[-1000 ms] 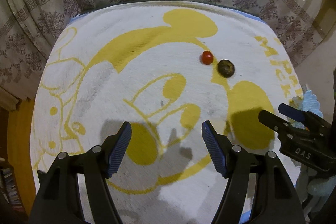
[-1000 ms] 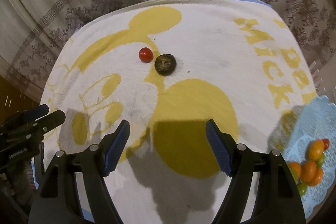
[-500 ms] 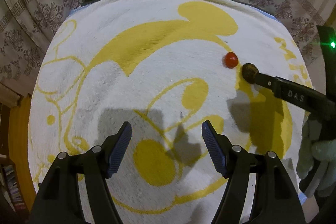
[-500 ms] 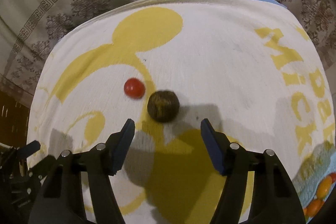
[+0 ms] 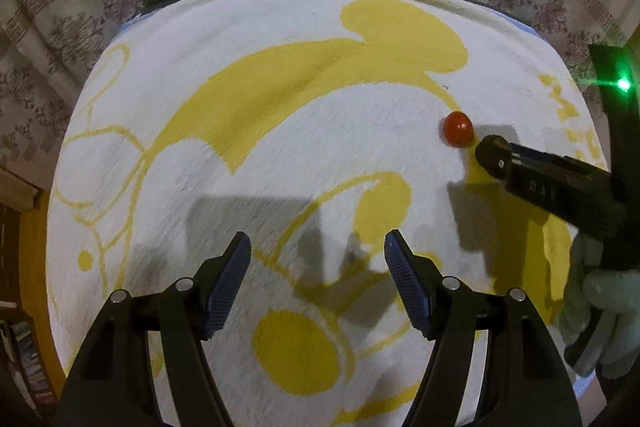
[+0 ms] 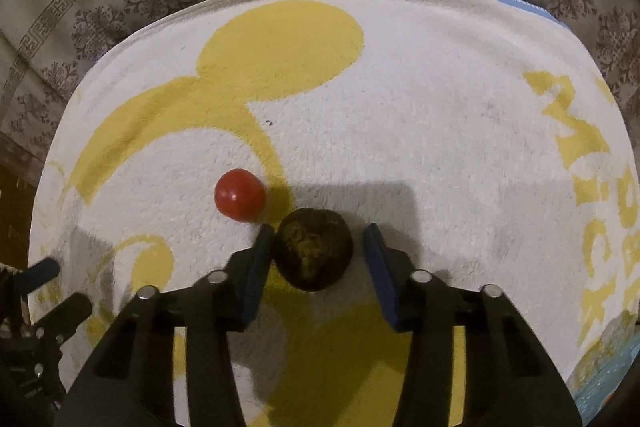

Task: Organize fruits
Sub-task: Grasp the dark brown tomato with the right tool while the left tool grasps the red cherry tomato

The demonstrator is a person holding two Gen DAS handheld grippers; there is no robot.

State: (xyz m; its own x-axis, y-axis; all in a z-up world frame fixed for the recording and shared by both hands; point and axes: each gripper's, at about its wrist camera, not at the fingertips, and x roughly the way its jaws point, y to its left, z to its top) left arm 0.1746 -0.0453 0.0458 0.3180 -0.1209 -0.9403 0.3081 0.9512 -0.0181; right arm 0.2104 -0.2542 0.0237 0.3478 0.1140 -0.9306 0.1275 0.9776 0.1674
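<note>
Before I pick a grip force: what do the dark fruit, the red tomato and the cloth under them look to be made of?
Dark fruit: rough, matte, wrinkled brown skin; kind unclear.
Red tomato: smooth glossy skin with a highlight, probably real, possibly plastic.
Cloth: fluffy white-and-yellow terry towel, visible pile, soft.

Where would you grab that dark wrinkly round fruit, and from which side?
Across its widest middle, from above. The dark fruit is round and sits free on the towel, with the red tomato close on one side, so the right tool straddles it clear of the tomato.
</note>
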